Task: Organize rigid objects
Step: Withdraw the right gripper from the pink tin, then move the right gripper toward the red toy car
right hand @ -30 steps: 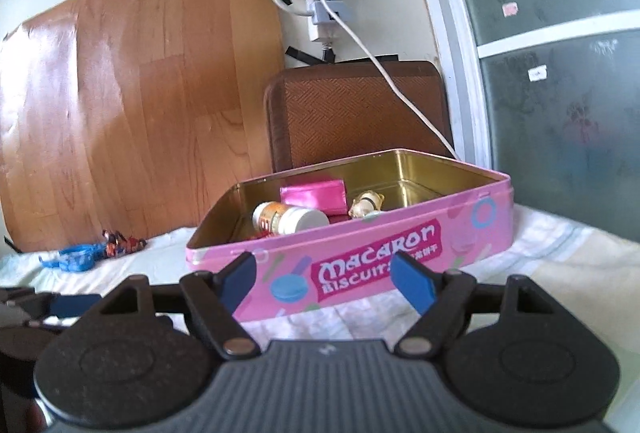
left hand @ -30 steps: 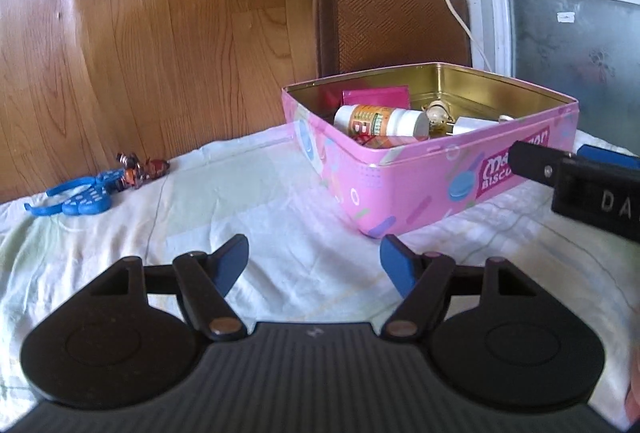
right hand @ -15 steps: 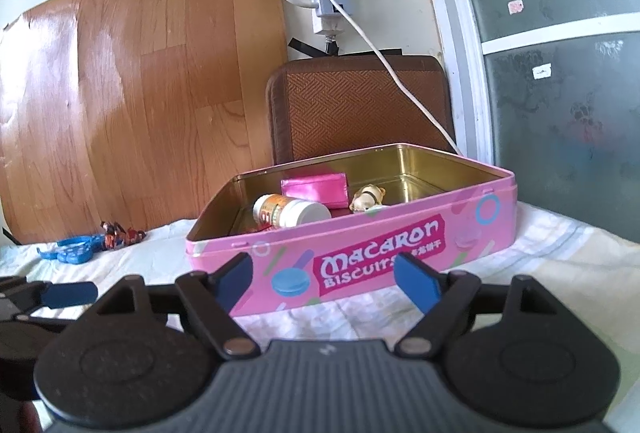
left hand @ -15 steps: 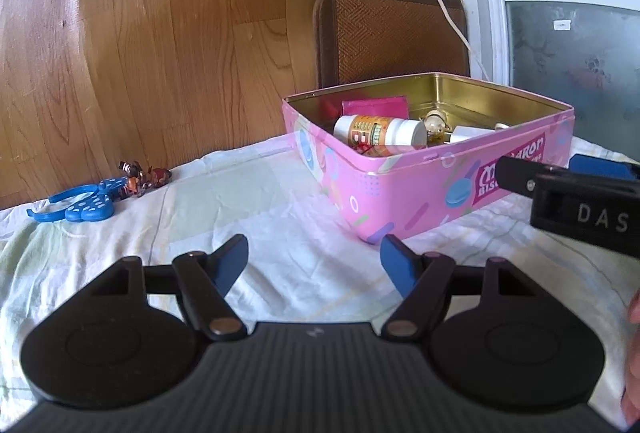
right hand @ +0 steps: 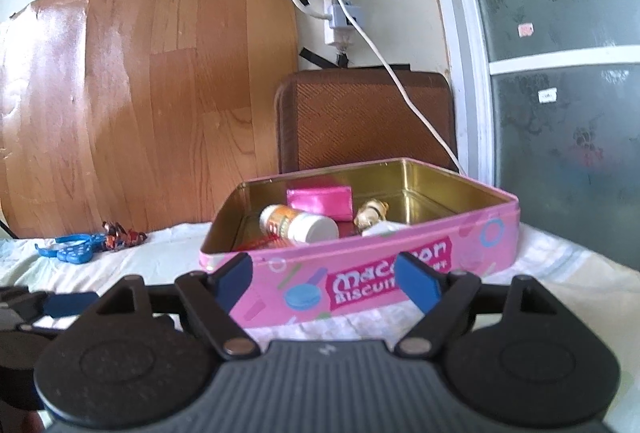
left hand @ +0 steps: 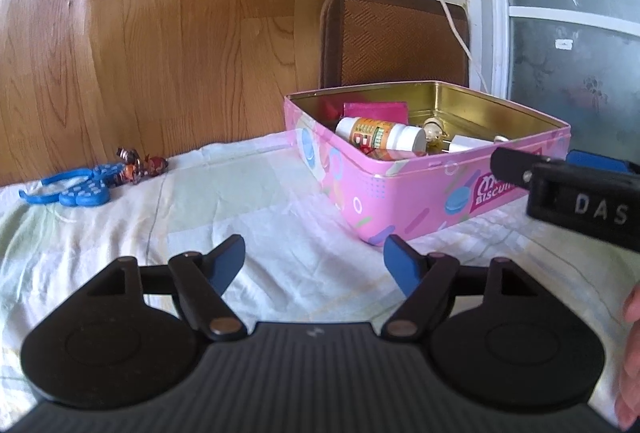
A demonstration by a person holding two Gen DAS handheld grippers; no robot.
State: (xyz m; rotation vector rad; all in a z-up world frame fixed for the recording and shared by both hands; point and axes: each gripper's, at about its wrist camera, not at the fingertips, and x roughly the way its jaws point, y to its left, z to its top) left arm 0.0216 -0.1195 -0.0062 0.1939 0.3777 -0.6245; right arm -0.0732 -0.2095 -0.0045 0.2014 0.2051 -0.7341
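On rumpled cloth point(left hand: 248, 201) — glossy pink rectangular tin point(left hand: 404, 193).

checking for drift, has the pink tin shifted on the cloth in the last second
No. The pink tin keeps its place against the brown cushion behind it; only the cameras shifted slightly.

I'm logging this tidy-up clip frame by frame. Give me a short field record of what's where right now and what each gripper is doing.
container: open pink rectangular biscuit tin on the pale cloth-covered table
inside tin: white-capped orange-labelled bottle lying on its side; pink rectangular packet; small gold figurine
outside tin: blue plastic toy and small red-brown figure, far left on the cloth
left gripper: open, empty
right gripper: open, empty, facing the tin
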